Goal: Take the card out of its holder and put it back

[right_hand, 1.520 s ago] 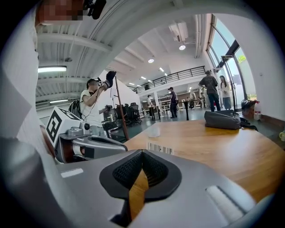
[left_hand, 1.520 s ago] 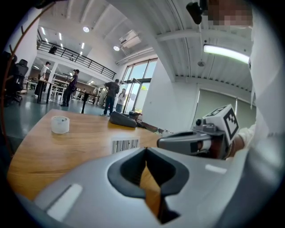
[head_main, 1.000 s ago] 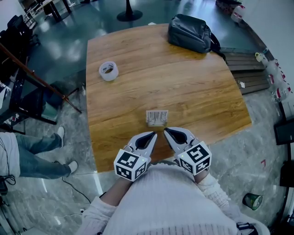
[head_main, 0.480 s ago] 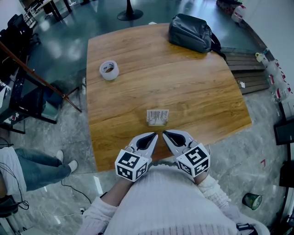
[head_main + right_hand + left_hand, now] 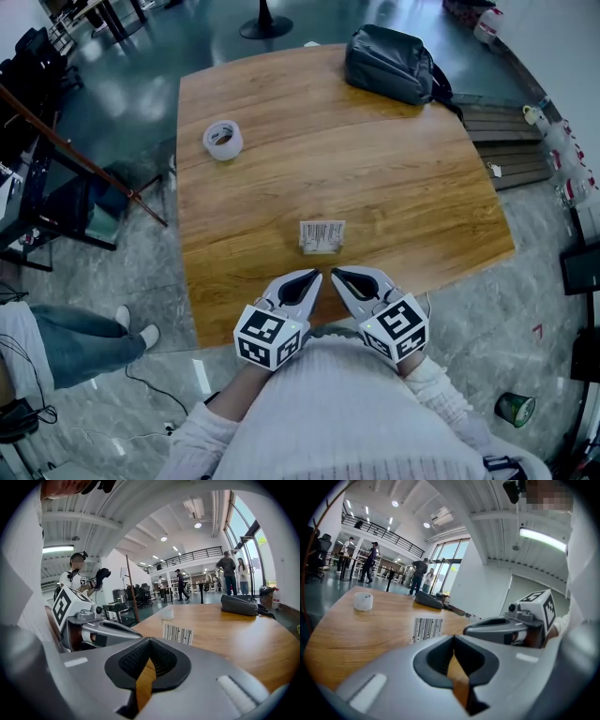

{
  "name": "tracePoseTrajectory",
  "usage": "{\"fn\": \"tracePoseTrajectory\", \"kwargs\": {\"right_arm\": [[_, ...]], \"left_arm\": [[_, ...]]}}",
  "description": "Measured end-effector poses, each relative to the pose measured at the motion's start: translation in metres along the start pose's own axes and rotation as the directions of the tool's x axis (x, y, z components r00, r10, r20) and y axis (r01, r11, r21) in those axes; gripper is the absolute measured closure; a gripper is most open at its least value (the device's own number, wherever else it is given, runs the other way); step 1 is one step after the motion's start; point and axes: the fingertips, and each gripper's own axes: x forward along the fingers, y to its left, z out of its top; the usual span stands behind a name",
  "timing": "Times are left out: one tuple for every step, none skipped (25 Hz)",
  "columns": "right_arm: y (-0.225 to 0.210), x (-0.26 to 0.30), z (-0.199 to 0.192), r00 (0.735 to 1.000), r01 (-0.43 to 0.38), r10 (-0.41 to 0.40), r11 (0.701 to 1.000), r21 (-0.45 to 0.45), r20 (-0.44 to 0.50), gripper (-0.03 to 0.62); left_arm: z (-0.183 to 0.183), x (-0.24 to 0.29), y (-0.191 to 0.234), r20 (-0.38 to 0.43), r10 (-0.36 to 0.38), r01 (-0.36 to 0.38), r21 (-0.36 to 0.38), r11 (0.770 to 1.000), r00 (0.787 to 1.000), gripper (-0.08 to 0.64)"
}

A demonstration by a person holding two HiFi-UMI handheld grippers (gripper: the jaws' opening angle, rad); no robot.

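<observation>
A white card printed with a barcode (image 5: pixel 322 232) stands upright in a small clear holder (image 5: pixel 319 248) near the front edge of the wooden table (image 5: pixel 375 178). In the left gripper view the card (image 5: pixel 427 629) shows just beyond my jaws, and the right gripper view has the card (image 5: pixel 177 633) ahead too. My left gripper (image 5: pixel 315 277) and right gripper (image 5: pixel 336 274) hover side by side just short of the holder, tips nearly meeting. Both are shut with nothing between the jaws. Neither touches the card.
A roll of clear tape (image 5: pixel 223 140) lies at the table's far left, and a dark bag (image 5: pixel 394 66) sits at the far right corner. A person's legs (image 5: pixel 66 342) are on the floor to the left. A green cup (image 5: pixel 514 410) stands on the floor at lower right.
The right gripper has edged slightly left toward the left one. The person on the floor at left has stepped further out of view. The card has not moved.
</observation>
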Motion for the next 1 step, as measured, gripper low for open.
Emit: {"fn": "tracePoseTrajectory", "kwargs": {"right_arm": [[0.0008,-0.0003,0.0001,1.000,-0.003,0.003,1.000,-0.004,0.002,0.594]], "left_arm": [[-0.0004,0.0002,-0.0003,-0.001,-0.001,0.001,0.000,1.000,1.000,0.552]]}}
